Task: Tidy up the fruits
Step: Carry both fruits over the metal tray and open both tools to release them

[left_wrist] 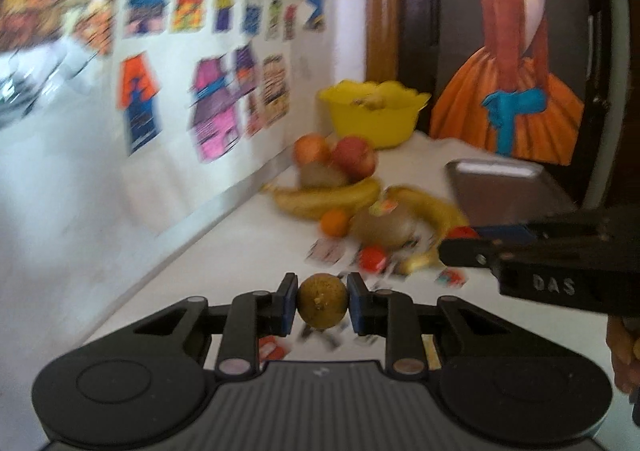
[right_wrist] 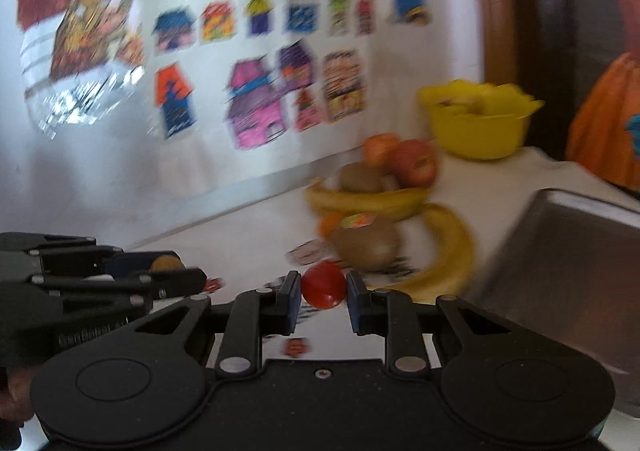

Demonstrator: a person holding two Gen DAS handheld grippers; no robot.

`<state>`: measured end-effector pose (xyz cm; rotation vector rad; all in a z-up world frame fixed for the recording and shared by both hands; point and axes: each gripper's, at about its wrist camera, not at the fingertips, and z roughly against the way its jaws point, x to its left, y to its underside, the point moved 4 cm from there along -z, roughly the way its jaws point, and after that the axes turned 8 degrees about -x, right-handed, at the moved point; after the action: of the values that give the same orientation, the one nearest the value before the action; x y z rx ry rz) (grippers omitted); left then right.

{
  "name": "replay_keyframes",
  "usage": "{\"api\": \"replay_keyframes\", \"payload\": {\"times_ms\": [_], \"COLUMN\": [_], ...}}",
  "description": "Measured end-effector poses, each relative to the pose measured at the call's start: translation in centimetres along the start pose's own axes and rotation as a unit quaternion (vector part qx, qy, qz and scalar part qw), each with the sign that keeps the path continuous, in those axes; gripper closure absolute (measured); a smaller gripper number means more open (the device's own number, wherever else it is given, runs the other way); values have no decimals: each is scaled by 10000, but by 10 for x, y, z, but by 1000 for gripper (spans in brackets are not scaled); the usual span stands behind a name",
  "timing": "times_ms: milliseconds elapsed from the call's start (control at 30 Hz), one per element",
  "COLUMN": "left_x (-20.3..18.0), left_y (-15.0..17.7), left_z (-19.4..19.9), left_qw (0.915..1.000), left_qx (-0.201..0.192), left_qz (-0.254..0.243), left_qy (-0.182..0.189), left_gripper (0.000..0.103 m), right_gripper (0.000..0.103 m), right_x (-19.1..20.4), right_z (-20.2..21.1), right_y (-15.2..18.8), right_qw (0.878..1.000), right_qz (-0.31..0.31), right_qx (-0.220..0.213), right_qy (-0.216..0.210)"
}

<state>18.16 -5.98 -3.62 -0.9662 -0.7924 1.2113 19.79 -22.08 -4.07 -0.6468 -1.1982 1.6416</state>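
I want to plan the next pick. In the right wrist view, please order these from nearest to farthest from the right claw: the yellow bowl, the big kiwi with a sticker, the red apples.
From the right claw:
1. Big kiwi with a sticker, just ahead, slightly right.
2. Red apples, farther back, on the fruit pile by the wall.
3. Yellow bowl, farthest, back right corner.

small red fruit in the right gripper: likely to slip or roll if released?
The small red fruit is round and glossy, so it would probably roll on the white table. The right gripper pinches it only at its sides, so it may squirm under a loose grip. It looks tomato-like, so hard squeezing could bruise it.
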Motion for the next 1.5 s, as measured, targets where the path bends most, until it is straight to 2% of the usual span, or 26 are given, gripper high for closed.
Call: {"api": "replay_keyframes", "payload": {"times_ms": [267,567,867,1333,1433,1500], "left_x": [-58,-122,-159,-173,-171,-168], "left_y": [-34,-42,-22,-8,-11,-13], "left_z": [-30,-77,-120,-142,-141,-137], "left_qw": [9981,9936,9912,9908,9914,9920], "left_qx": [-281,-276,49,473,458,408], "left_qz": [102,202,1,-255,-222,-145], "left_qy": [537,1081,1322,1241,1206,1184], "left_gripper": [74,74,74,74,62,43], "right_gripper": [77,77,77,74,67,60], "right_x": [-64,-128,-162,-163,-161,-161], "right_z": [56,77,65,47,50,55], "right_y": [-10,9,41,46,44,42], "right_qw": [9926,9796,9775,9795,9785,9774], "right_qz": [25,-182,-396,-329,-355,-373], "right_qx": [-609,-710,-381,-236,-279,-321], "right_qy": [1046,1869,2039,1973,2012,2057]}}
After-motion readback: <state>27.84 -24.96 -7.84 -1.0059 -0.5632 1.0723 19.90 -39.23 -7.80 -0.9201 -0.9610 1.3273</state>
